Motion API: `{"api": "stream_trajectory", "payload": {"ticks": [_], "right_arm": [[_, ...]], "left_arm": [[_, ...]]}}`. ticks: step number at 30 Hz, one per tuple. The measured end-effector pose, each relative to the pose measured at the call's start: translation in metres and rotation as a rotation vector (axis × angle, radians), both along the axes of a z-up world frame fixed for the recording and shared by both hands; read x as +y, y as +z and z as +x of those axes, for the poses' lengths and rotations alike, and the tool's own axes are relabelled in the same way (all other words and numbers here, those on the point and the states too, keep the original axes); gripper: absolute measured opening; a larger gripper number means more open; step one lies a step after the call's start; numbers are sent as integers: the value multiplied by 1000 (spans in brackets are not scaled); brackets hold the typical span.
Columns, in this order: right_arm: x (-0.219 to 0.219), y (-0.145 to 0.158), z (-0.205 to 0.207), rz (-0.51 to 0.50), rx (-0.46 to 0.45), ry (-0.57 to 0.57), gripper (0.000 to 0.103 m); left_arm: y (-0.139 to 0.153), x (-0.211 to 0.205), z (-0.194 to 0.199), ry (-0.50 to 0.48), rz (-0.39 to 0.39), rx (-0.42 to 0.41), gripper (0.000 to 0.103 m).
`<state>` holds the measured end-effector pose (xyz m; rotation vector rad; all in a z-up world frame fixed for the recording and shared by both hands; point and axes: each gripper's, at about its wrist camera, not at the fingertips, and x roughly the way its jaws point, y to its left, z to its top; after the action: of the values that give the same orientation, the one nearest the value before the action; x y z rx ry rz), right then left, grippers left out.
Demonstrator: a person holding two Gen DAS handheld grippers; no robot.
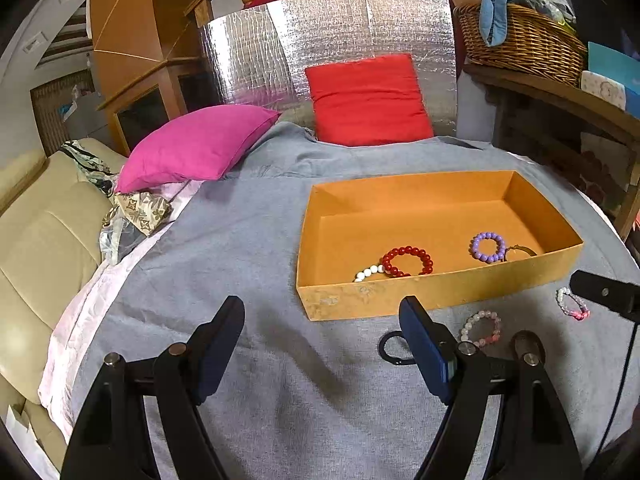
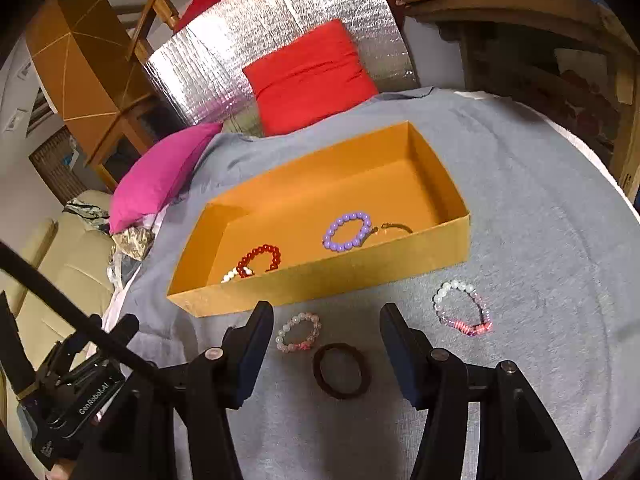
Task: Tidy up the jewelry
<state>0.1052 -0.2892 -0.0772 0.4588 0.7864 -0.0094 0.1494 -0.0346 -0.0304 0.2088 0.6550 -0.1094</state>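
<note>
Tongs: my left gripper (image 1: 322,346) and right gripper (image 2: 326,350) both gape, holding nothing.
Box: orange card tray (image 2: 320,280) on grey cloth (image 2: 540,220), already holding four bracelets.
Loose: pink beads (image 2: 298,332), dark band (image 2: 341,371), pale string (image 2: 462,307).
Next: I should straddle one ring's edge and pinch gently, since round beads roll.

Orange box (image 2: 328,280); purple bracelet (image 2: 347,231); red bracelet (image 2: 260,260); grey cloth (image 2: 520,220); magenta pillow (image 1: 196,146).
</note>
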Motion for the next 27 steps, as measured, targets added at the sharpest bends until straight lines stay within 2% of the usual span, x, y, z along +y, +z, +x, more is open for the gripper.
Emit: {"api": "stream_trajectory", "payload": {"ticks": [27], "right_arm": [[5, -6, 3, -27, 32, 43, 59]], "left_arm": [[-9, -7, 3, -15, 7, 32, 80]]}}
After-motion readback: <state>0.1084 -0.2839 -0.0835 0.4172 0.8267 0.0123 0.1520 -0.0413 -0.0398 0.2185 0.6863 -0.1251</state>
